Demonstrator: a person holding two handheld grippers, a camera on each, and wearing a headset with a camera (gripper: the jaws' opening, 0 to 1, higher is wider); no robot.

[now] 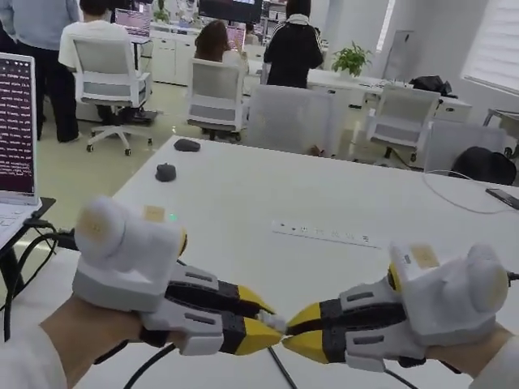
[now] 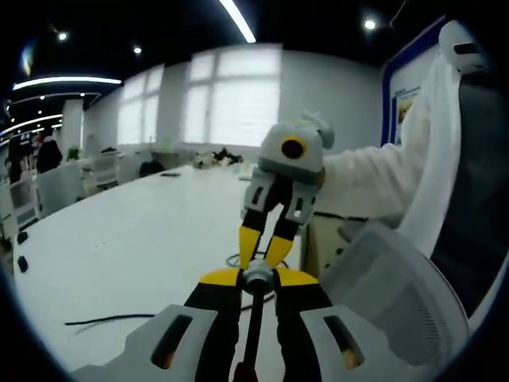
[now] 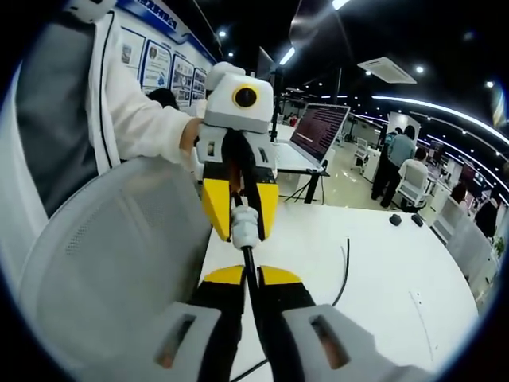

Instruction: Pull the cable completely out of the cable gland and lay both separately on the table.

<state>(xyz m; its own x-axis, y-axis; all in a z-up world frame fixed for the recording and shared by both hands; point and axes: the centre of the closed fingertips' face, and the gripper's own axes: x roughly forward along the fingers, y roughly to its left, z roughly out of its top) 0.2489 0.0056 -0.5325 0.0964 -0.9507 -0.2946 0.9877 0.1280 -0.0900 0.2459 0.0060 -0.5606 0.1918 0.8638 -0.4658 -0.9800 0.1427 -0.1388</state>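
I see a long white table [image 1: 340,203] across most of the head view. An open laptop with a lit dark screen [image 1: 16,130] sits at its left edge. Behind the table are pale office chairs and several people at desks.

I am holding both grippers low over the near end of the table, tip to tip. The left gripper [image 1: 272,326] is a grey and white body with black jaws and yellow tips, and it comes in from the left. The matching right gripper [image 1: 290,331] comes in from the right.

A flat white power strip [image 1: 324,233] lies further back on the tabletop. Two dark computer mice [image 1: 165,172] sit near the far left corner.

In the right gripper view, the thin black cable [image 3: 248,263] runs out of the gland and straight down between my right jaws. Those jaws are closed on it just beside the gland. In the left gripper view, the small white-grey round cable gland [image 2: 258,277] is clamped between my left jaws' yellow tips, and the cable passes on behind it towards the camera.

The cable is not yet out of the gland. Both are held in the air above the table, and the gland is pinched right where the two sets of tips meet.
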